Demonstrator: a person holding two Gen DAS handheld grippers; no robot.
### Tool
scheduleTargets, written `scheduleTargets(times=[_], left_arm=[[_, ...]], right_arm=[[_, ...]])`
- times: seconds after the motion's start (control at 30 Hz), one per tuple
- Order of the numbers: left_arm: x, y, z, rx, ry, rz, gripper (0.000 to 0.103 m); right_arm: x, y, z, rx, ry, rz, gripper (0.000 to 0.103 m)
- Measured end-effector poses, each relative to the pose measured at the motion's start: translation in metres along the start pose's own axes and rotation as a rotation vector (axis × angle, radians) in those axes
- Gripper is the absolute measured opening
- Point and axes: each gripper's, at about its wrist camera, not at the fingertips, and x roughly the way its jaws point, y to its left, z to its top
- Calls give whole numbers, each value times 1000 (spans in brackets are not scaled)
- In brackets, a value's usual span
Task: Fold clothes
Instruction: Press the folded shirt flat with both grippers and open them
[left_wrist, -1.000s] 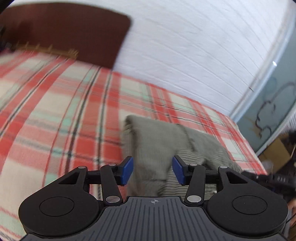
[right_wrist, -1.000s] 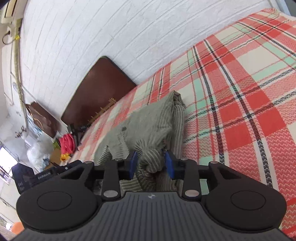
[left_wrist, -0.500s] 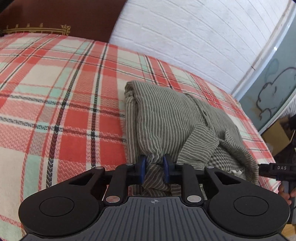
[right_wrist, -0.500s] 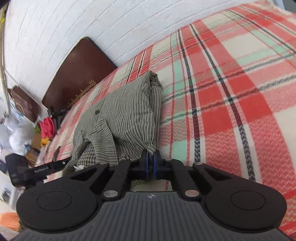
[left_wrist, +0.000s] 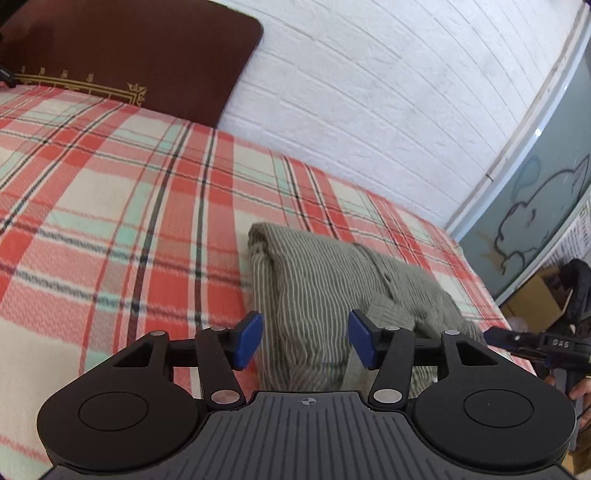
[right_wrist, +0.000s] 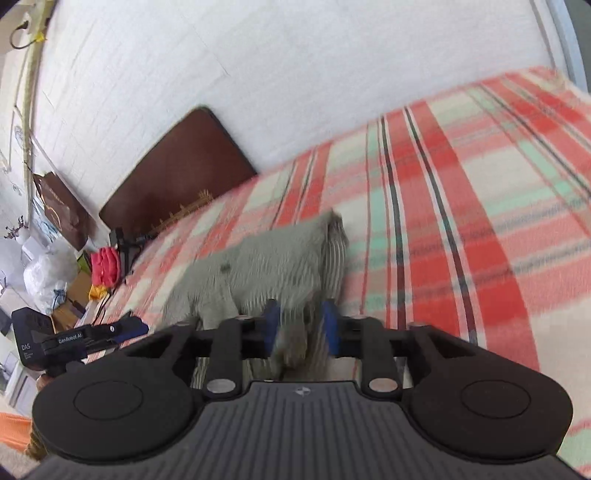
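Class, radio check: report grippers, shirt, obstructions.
Left hand-held gripper opening, clear of cloth. Right hand-held gripper opening, cloth between pads. Striped shirt folded on plaid blanket. Nothing blocking.

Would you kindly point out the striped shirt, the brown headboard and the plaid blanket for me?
striped shirt (left_wrist: 314, 280): left wrist view, on the flat top layer of the folded bundle.
brown headboard (left_wrist: 140, 48): left wrist view, on its plain upper panel.
plaid blanket (left_wrist: 110, 221): left wrist view, on a bare stretch left of the shirt.
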Motion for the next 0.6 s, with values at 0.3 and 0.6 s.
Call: scheduleTargets(times=[0.3, 0.6], left_arm=[[49, 3, -3, -17, 89, -14, 18], [36, 17, -13, -21, 98, 7, 25]], right_arm=[[41, -21, -2, 169, 48, 41, 3], [38, -40, -22, 295, 32, 21, 15]])
